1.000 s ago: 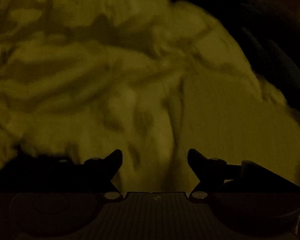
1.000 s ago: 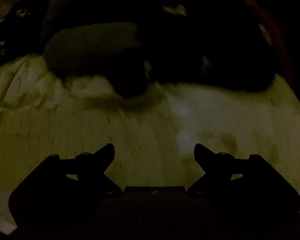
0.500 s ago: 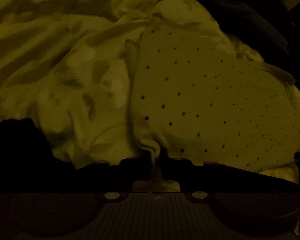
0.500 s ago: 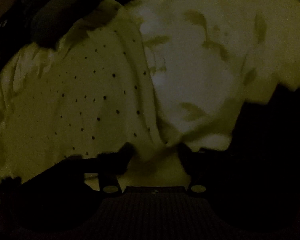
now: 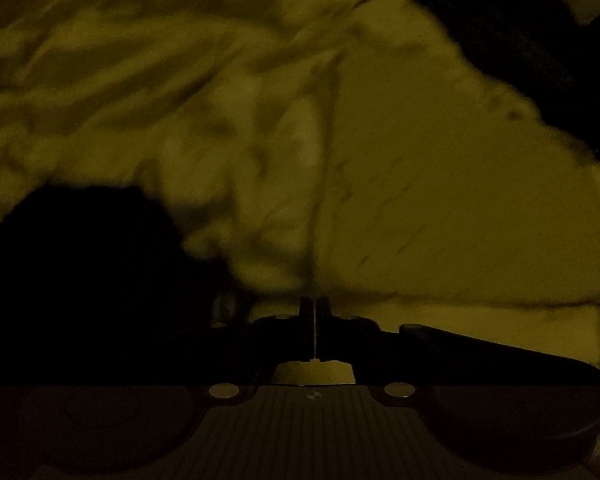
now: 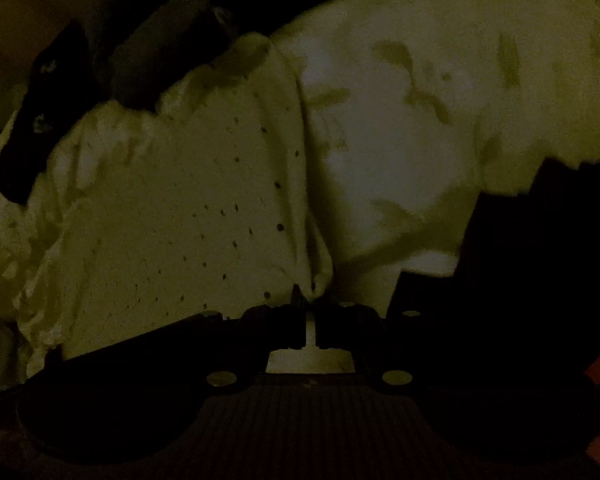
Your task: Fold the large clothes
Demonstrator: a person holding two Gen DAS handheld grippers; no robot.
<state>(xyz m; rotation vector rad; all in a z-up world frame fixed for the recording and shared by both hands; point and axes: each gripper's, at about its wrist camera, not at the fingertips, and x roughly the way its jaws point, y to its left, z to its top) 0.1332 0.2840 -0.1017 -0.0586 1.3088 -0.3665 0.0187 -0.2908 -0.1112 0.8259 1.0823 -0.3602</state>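
Cloth is pinched in both grippers: the left gripper [image 5: 313, 304] has its jaws drawn together on an edge of the pale garment [image 5: 440, 200], and the right gripper [image 6: 311, 300] is clamped the same way on a puckered corner of that garment, where the dotted panel [image 6: 188, 208] meets the leaf-printed part [image 6: 400, 128]. The garment lies spread ahead of each gripper, rumpled over a dark surface [image 6: 540, 260]; the light is too poor to make out what that surface is.

To do this step well, I judge that both pinches should be kept firm and the two held corners lifted evenly, so the seam running away from the left gripper stays taut and straight. Carry both corners across together, at one height, and lay them down onto the far part of the garment before letting go. Watch the crumpled stretch to the left of that seam: it may bunch under the fold unless the cloth is first drawn flat.
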